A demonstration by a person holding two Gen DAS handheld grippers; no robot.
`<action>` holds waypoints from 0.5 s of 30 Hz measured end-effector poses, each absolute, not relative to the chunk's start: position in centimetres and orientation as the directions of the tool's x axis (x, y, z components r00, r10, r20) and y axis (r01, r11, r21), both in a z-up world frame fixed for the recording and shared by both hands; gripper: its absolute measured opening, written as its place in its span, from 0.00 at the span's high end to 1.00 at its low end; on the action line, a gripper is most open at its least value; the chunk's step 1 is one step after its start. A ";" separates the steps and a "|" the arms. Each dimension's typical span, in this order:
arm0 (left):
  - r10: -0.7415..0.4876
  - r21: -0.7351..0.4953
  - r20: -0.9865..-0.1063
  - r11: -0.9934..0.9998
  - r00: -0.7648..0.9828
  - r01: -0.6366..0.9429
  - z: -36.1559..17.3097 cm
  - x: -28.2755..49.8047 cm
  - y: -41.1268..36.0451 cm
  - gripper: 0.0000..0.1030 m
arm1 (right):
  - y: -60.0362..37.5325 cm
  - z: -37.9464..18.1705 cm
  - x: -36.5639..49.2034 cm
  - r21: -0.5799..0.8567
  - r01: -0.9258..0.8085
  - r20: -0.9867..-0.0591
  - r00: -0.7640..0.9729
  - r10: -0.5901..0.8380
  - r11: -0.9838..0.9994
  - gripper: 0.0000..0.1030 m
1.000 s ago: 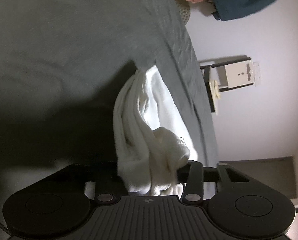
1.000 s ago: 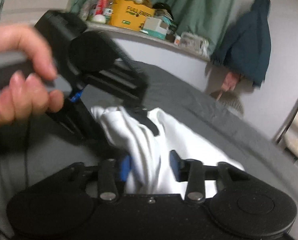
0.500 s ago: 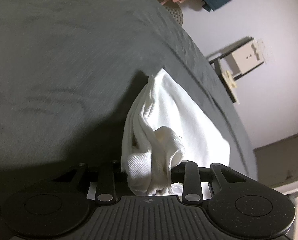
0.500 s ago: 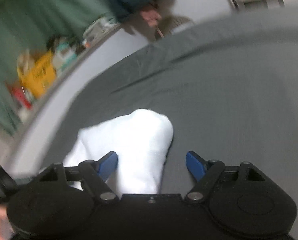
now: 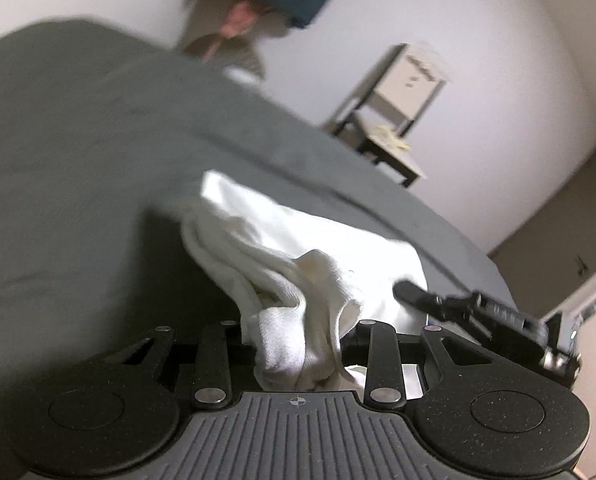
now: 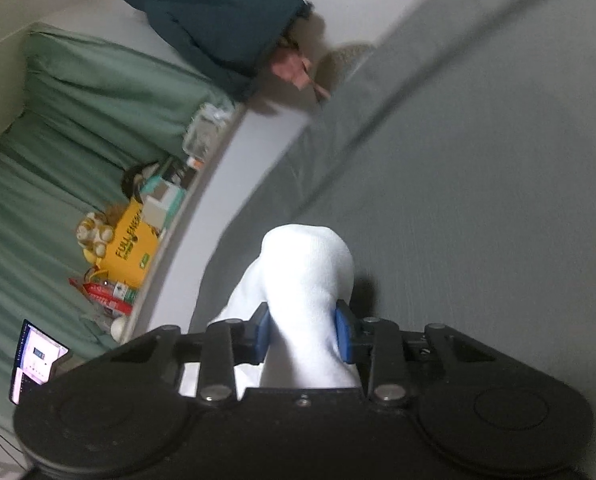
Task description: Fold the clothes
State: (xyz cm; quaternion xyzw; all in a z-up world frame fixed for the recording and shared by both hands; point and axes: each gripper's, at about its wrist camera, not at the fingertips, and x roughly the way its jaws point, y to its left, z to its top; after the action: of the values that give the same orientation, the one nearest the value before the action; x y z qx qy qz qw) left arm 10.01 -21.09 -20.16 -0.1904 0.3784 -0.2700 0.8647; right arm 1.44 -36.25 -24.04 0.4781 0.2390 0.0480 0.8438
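I have both tongs clamped on the white garment (image 5: 298, 280): left gripper (image 5: 298, 340) on a bunched edge, right gripper (image 6: 302, 332) pinching a soft fold; limp, light cloth, best gripped near hems

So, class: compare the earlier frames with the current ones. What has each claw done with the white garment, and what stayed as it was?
The right claw, open around the white garment half a second ago, has closed its blue pads on it. The left claw stays clamped on its bunched end. Both cameras swung, so the room looks tilted. The garment still lies on the grey bedcover.
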 end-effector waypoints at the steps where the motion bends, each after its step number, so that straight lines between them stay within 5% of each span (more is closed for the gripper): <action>1: -0.625 -0.538 -0.533 0.771 0.570 0.342 -19.7 10.1 -22.5 0.68 | -37.6 -23.0 1.7 0.819 0.155 -0.361 0.887 0.287 0.553 0.69; 8: -0.771 -0.639 -0.361 0.615 0.525 0.462 -18.7 12.3 -37.4 0.68 | -51.9 -17.0 -0.1 0.730 0.252 -0.418 0.900 0.123 0.635 0.69; 15: -0.789 -0.633 -0.397 0.605 0.469 0.483 -21.4 13.9 -53.6 0.68 | -66.0 -15.6 -1.3 0.576 0.442 -0.570 0.820 -0.049 0.687 0.69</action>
State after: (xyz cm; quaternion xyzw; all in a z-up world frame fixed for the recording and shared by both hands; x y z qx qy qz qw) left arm 13.88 -53.57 -21.40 -0.2229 0.3432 -0.3844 0.8275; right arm -1.26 -66.01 -15.56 0.3700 0.2655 -0.1398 0.8793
